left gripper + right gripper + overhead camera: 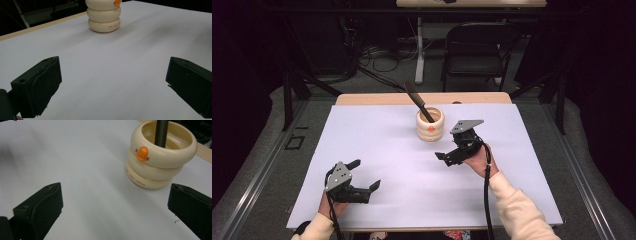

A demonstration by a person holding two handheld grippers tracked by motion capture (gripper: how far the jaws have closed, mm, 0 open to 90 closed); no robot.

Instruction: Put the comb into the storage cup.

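Approach stage: right gripper (pixel 451 151), jaws spread and empty, nears the cream ribbed holder (pixel 430 125) mid-table with a dark utensil (pixel 419 102) standing inside; left gripper (pixel 364 176) rests released, well apart. Next likely: closing on the handle.

High view: fixed overhead, looks forward and down over the whole white table (pixel 377 150). Left gripper view: low over the table, faces the cream ringed holder (pixel 104 15) from far off. Right gripper view: angled down, close to it. All three share the holder.
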